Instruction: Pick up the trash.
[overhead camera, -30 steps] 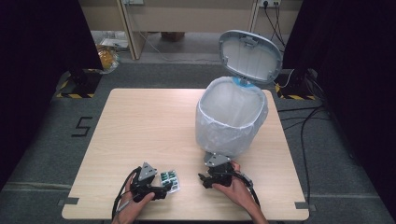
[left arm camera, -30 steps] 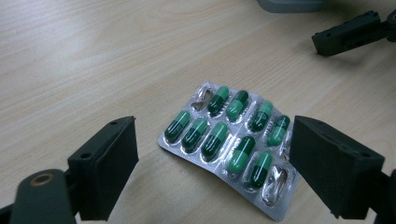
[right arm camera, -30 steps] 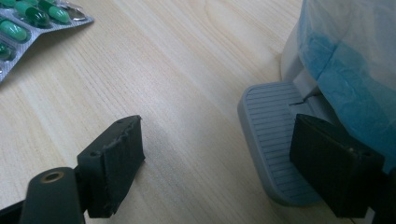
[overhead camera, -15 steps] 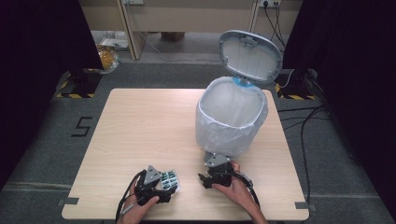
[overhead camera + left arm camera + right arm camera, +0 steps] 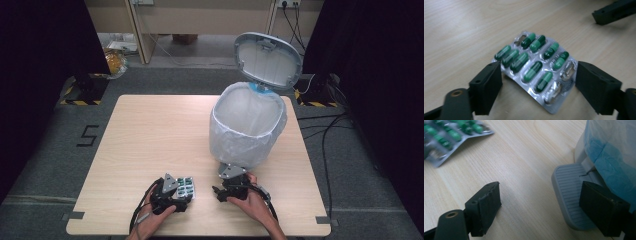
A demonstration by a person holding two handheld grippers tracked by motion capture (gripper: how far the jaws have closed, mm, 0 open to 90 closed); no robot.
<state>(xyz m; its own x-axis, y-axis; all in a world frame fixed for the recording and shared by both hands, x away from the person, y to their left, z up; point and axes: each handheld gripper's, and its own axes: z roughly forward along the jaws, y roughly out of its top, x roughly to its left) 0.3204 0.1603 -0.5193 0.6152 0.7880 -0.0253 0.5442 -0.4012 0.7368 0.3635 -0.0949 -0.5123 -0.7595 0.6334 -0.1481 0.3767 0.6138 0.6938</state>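
Silver blister pack [image 5: 536,70] lies partly blurred between left gripper [image 5: 537,87] jaws.

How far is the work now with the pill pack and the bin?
Done: the bin's lid stands open, with the right gripper at the pedal, one jaw over it. In hand: the left gripper has its open jaws on either side of the blister pack, which looks slightly raised at one edge. Left, probably: grip it, carry it to the bin and drop it in.

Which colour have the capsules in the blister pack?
Two-tone green, dark and light, in the silver foil blister pack. The left gripper view shows them best.
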